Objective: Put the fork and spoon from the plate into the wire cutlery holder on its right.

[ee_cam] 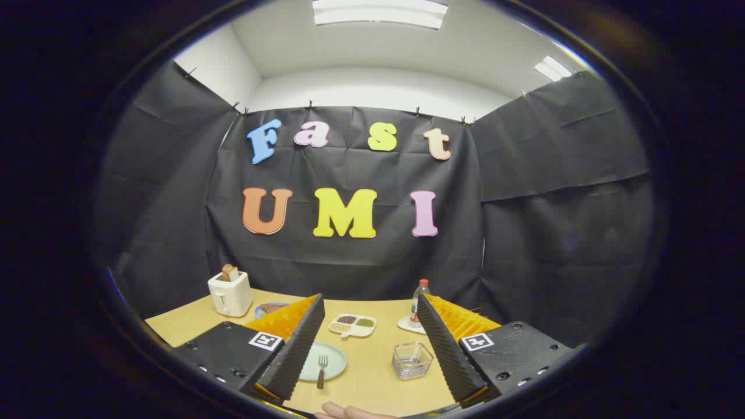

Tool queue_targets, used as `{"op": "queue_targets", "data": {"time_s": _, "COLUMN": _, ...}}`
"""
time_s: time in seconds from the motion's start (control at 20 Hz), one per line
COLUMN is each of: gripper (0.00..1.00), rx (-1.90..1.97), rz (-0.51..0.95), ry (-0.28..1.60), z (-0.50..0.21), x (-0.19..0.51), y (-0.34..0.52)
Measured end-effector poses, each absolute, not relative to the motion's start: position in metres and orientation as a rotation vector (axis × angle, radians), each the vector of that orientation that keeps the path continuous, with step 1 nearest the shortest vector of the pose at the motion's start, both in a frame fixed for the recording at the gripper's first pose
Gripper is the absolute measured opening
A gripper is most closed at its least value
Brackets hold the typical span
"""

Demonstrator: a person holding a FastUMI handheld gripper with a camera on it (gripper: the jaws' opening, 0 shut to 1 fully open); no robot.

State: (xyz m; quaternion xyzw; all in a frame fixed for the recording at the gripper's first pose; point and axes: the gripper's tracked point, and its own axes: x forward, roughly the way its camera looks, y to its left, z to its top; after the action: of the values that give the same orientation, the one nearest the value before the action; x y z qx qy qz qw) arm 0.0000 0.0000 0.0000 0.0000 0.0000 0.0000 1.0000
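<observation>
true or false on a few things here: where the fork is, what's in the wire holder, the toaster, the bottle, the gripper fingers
1. The fork lies on the plate. True.
2. The wire holder already has cutlery in it. False: it looks empty.
3. The toaster has bread in its slots. True.
4. The bottle lies on its side. False: it stands upright on a coaster.
5. The gripper is shut on the fork. False: its fingers are spread wide, touching nothing.
</observation>
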Motion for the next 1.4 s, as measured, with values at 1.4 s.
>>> {"op": "queue_targets", "data": {"time_s": 1.4, "gripper": 0.96, "rx": -0.094, "rz": 0.115, "ry": 0.495, "z": -0.143, "x": 0.071, "y": 0.062}}
